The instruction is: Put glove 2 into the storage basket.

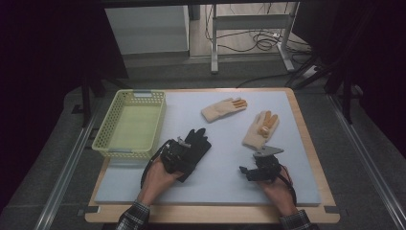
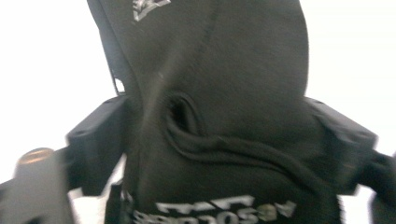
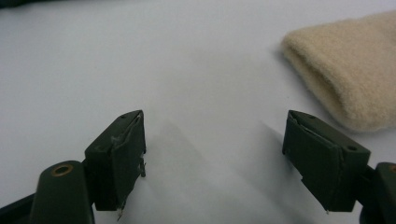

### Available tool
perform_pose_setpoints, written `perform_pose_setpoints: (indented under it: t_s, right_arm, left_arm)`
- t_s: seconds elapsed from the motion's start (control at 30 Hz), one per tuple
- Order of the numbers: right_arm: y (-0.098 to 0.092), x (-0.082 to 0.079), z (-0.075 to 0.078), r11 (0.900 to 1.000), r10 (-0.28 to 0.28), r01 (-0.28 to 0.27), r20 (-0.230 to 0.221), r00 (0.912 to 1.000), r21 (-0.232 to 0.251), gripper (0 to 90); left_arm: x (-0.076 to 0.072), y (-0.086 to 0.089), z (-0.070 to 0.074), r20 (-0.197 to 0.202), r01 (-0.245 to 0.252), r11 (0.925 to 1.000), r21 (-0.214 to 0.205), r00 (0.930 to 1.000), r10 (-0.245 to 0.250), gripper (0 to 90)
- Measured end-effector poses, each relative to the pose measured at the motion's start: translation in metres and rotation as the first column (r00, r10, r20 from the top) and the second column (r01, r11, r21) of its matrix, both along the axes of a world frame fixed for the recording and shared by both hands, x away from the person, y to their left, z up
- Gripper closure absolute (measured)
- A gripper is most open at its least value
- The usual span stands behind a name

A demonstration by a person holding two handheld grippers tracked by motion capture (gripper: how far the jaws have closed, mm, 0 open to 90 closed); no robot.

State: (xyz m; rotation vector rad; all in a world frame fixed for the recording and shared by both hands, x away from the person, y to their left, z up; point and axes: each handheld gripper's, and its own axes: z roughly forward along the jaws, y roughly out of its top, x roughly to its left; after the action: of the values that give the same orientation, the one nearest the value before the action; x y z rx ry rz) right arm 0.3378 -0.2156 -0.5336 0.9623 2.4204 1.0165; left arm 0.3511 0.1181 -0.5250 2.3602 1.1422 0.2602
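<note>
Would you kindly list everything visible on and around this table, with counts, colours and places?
Black fabric glove with pale lettering: one, black, table centre-left, bunched between the left fingers.
Cream knitted gloves with orange fingertips: two, one far centre, one right of centre.
Pale yellow plastic lattice basket: one, table's left side.
Light grey foam mat: one, covering the wooden table.
Left gripper: black, closed on the black glove.
Right gripper: black, open, empty above the mat.

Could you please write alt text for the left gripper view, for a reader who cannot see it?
A black glove bunches into a fold between the left gripper, whose two black jaws press on its sides. Silver lettering runs upside down along its lower edge, and the pale mat shows bright behind.
</note>
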Motion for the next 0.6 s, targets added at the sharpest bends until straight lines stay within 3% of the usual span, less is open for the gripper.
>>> perform_pose_setpoints:
  t_s: [0.13,0.27,0.4,0.6]
  right_arm:
    - [0.0,0.0,0.0,1.0,0.0,0.0,0.0,1.0,-0.001,21.0]
    - [0.0,0.0,0.0,1.0,0.0,0.0,0.0,1.0,0.0,20.9]
    - [0.0,0.0,0.0,1.0,0.0,0.0,0.0,1.0,-0.001,20.9]
    - [0.0,0.0,0.0,1.0,0.001,-0.001,0.0,1.0,-0.001,21.0]
  left_arm:
    - [0.011,0.015,0.004,-0.023,-0.011,0.9994,-0.033,0.9997,0.01,47.3]
    - [0.016,0.021,0.006,-0.043,-0.014,0.9979,-0.064,0.999,0.011,60.7]
    - [0.016,0.018,0.014,-0.013,-0.013,0.9993,-0.035,0.9998,0.013,65.7]
    - [0.022,0.014,0.031,0.023,-0.012,0.9999,-0.008,0.9997,0.013,65.3]
